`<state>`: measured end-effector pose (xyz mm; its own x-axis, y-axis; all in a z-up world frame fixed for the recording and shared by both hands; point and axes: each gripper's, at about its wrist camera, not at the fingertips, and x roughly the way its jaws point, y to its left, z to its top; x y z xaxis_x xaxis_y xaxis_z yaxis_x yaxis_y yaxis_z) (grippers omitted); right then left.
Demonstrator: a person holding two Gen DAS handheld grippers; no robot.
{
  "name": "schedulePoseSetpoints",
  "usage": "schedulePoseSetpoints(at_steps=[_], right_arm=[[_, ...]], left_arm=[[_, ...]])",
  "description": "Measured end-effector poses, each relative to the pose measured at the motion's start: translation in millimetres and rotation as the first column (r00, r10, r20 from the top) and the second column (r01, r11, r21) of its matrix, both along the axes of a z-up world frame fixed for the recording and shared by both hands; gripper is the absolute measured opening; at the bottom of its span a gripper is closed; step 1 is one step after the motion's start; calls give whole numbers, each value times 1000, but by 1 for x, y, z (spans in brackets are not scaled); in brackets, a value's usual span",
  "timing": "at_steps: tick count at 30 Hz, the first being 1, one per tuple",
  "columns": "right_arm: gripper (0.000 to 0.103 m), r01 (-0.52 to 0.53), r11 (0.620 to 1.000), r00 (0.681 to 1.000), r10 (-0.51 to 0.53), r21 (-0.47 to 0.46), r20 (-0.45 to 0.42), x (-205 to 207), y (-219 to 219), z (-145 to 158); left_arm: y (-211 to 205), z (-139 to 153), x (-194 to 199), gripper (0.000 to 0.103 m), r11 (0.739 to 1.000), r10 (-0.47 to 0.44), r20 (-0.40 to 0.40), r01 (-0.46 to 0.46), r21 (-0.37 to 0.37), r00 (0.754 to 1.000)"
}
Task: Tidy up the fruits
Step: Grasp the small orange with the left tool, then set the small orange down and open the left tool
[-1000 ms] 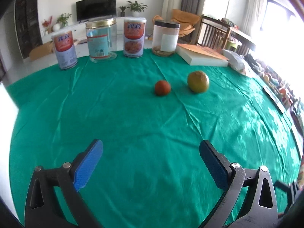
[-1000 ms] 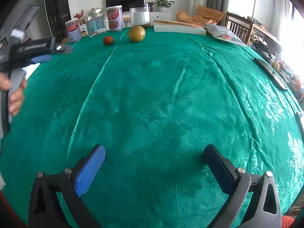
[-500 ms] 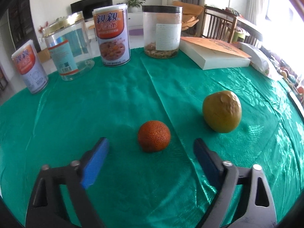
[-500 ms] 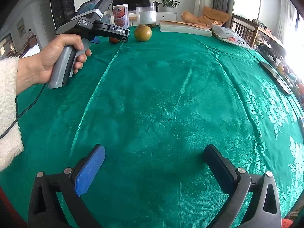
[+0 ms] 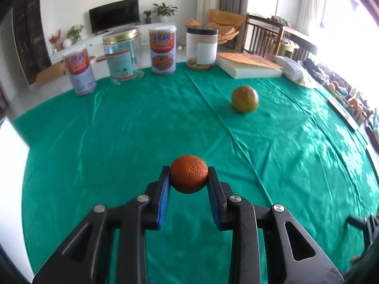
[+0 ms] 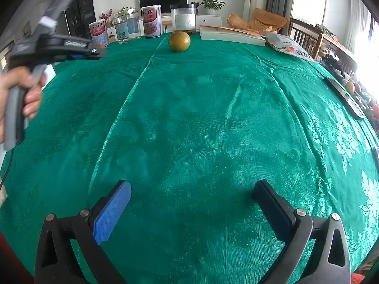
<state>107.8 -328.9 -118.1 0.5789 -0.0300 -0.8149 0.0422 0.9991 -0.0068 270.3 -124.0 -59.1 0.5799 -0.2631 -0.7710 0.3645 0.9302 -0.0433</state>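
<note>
Left wrist view: the left gripper (image 5: 189, 177) is clamping a small orange tangerine (image 5: 188, 173) between its blue-padded fingers (image 5: 164, 190), one pad pressing on each side, and is holding it over the green tablecloth (image 5: 118, 137); whether the fruit is touching the cloth cannot be told. A larger yellow-green citrus fruit (image 5: 244, 99) is sitting on the cloth well beyond the tangerine and to its right. Farther back than that fruit, along the far edge of the cloth, four containers are standing upright in a row: a red-and-white labelled can (image 5: 79, 71), a clear gold-lidded jar (image 5: 123, 56), a second red-and-white labelled can (image 5: 163, 49) and a clear black-lidded jar (image 5: 201, 47). A thick book (image 5: 248, 66) is lying to the right of the black-lidded jar, behind the yellow-green fruit. Right wrist view: the right gripper (image 6: 191, 198) is hovering with its fingers spread wide and gripping nothing, only bare cloth (image 6: 201, 118) showing between them. The yellow-green fruit (image 6: 179, 41) is resting near the far edge, well away from this gripper. To the left of that fruit, the person's left hand (image 6: 17, 94) is squeezing the grey handle of the left gripper (image 6: 100, 51), whose tip is blurred, so the tangerine is barely showing there. A white snack bag (image 6: 287, 45) is lying to the right of the fruit, past the book (image 6: 231, 37).
</note>
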Motion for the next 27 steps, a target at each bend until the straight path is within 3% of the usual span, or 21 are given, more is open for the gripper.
schedulePoseSetpoints(at_steps=[5, 9, 10, 11, 12, 14, 16, 19, 22, 25, 27], right_arm=[[103, 0, 1000, 1000, 0, 0, 0, 0, 0, 0], [103, -1, 1000, 1000, 1, -1, 0, 0, 0, 0], [103, -1, 1000, 1000, 1, -1, 0, 0, 0, 0], [103, 0, 1000, 1000, 0, -1, 0, 0, 0, 0], [103, 2, 1000, 1000, -2, -1, 1, 0, 0, 0], [103, 3, 1000, 1000, -3, -1, 1, -1, 0, 1], [103, 5, 1000, 1000, -5, 0, 1, -2, 0, 1], [103, -18, 1000, 1000, 18, 6, -13, 3, 0, 1], [103, -66, 996, 995, 70, 68, -69, 44, -12, 9], [103, -39, 990, 999, 39, 136, 3, 108, -27, 30], [103, -60, 993, 998, 56, 105, 39, 165, -23, 36]], left_arm=[[40, -12, -75, 30, 1000, 8, -102, -10, -15, 995], [53, -37, -107, 32, 998, 52, -119, -54, -11, 992], [56, -39, -113, 32, 998, 56, -79, -58, -24, 995], [55, -39, -117, 42, 998, 66, -40, -67, -10, 997], [53, -41, -120, 66, 996, 80, -15, -80, 26, 997], [51, -46, -120, 92, 993, 98, -1, -98, 69, 995], [51, -48, -116, 92, 992, 102, -14, -100, 73, 995], [58, -51, -109, 101, 990, 131, -46, -129, 54, 990], [57, -52, -107, 103, 989, 139, -44, -136, 62, 989], [58, -53, -107, 103, 989, 138, -46, -135, 60, 989], [58, -53, -107, 103, 989, 138, -46, -135, 60, 989]])
